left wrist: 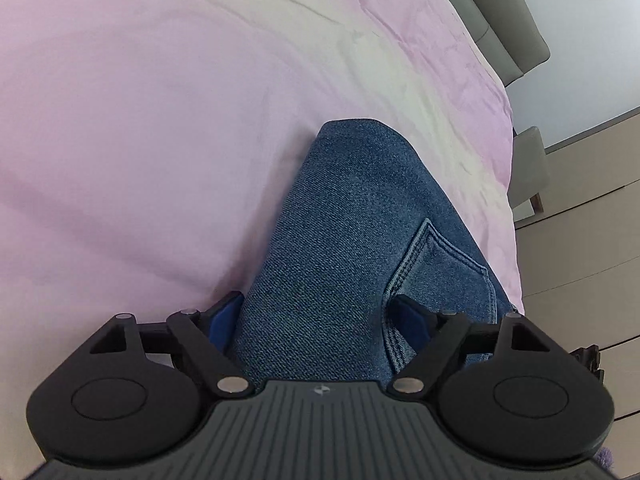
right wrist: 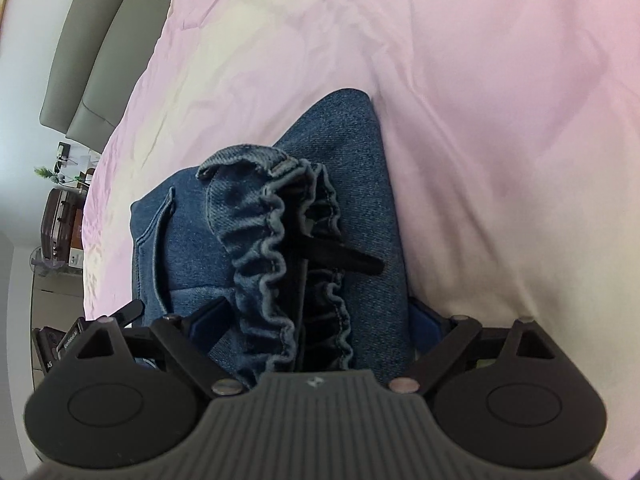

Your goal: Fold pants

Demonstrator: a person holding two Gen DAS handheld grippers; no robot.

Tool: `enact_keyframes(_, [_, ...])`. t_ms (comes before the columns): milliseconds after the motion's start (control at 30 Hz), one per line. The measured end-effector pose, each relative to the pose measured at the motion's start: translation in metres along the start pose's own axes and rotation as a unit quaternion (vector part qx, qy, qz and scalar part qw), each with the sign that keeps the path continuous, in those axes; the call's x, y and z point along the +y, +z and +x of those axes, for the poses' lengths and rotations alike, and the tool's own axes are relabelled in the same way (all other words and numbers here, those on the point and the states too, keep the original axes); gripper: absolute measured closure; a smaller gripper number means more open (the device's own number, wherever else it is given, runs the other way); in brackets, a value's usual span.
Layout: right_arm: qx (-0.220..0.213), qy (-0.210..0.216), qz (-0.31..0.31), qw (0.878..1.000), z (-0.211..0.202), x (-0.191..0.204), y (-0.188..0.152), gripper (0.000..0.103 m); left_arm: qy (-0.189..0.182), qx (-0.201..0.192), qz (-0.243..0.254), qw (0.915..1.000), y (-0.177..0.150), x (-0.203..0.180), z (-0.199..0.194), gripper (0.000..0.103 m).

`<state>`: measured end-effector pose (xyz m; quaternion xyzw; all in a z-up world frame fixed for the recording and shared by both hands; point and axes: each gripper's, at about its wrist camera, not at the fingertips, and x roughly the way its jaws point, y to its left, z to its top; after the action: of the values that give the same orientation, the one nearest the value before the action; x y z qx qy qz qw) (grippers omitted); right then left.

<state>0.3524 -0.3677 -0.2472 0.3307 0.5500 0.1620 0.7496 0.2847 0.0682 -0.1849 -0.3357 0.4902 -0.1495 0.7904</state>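
on the bed, over a pale pink wrinkled bedsheet (left wrist: 160, 120), lies the folded pair of blue denim pants (left wrist: 352, 240), a compact bundle with a stitched back pocket (left wrist: 440, 264) facing up in the left wrist view. left gripper (left wrist: 322, 318) sits low over the near end of the pants, its fingers (left wrist: 226, 314) spread wide, blue pads on either side of the denim, fabric between them but not clamped. right gripper (right wrist: 316, 316) same story: fingers (right wrist: 426, 320) spread wide, straddling the near end of the bundle, pads not pressing on the cloth as far as shows. right wrist view shows the ruffled elastic waistband (right wrist: 276, 248) bunched on top of the fold, with a dark flat strap or drawstring (right wrist: 344, 258) poking out of it toward the right. pocket edge visible at the left of that bundle. part of the other gripper's black body shows at the lower left edge of the right view, just beside the pants. grey upholstered headboard (right wrist: 92, 52) runs along the far side of the bed; brown hard-shell suitcase (right wrist: 60, 220) stands beyond the bed edge at left, small green plant (right wrist: 46, 172) above it. light wood floor (left wrist: 588, 240) and a grey chair (left wrist: 528, 172) beside the bed in the left view.
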Motion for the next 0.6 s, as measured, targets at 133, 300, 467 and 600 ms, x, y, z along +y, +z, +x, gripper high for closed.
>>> enact_keyframes(133, [-0.007, 0.002, -0.009, 1.000, -0.004, 0.000, -0.005, 0.019, 0.017, -0.001, 0.015, 0.9997, -0.003, -0.007, 0.000, 0.017])
enact_keyframes(300, [-0.020, 0.000, -0.018, 1.000, -0.009, 0.006, -0.009, 0.031, 0.036, -0.008, 0.030, 0.9989, -0.007, -0.017, -0.004, 0.029])
enact_keyframes(467, [-0.030, -0.006, -0.033, 0.999, -0.016, 0.018, -0.012, 0.041, 0.051, -0.019, 0.043, 0.9976, -0.011, -0.032, -0.009, 0.044])
enact_keyframes(600, [-0.042, -0.010, -0.042, 0.998, -0.027, 0.028, -0.018, 0.048, 0.053, -0.027, 0.053, 0.9968, -0.013, -0.041, -0.017, 0.050])
